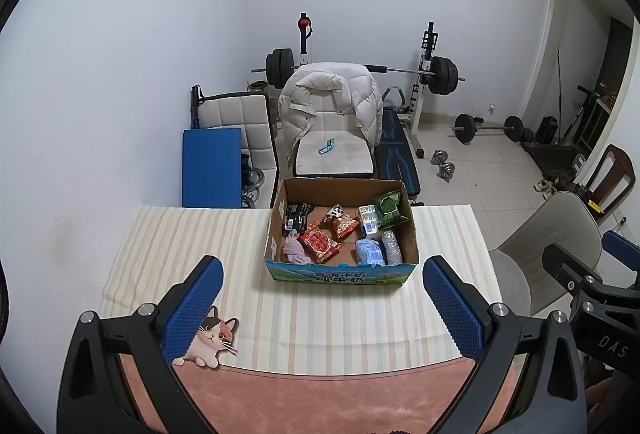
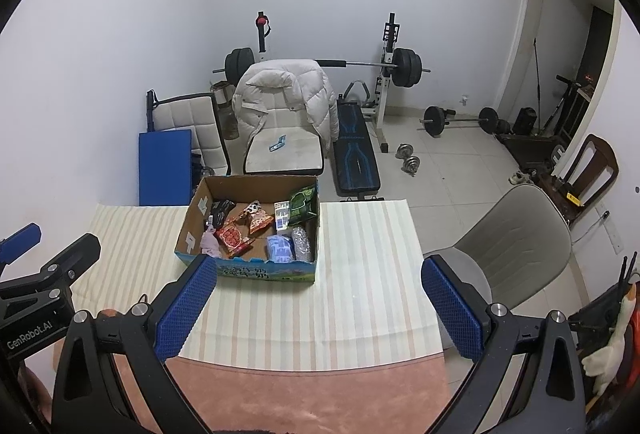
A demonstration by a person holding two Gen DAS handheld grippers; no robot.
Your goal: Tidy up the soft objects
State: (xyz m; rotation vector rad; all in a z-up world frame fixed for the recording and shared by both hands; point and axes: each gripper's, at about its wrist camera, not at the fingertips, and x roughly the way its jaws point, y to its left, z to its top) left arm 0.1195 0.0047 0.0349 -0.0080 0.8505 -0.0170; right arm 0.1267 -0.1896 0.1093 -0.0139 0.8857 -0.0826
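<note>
An open cardboard box stands on the striped tablecloth, at the table's far edge. Inside lie a pink cloth, red snack bags, a green packet, a blue pack, a black item and a clear bottle. The box also shows in the right wrist view. My left gripper is open and empty, held above the table's near part. My right gripper is open and empty, right of the box.
A cat-shaped cutout lies at the near left on the cloth. Beyond the table stand a chair with a white jacket, a weight bench and barbells. A grey chair stands to the right of the table.
</note>
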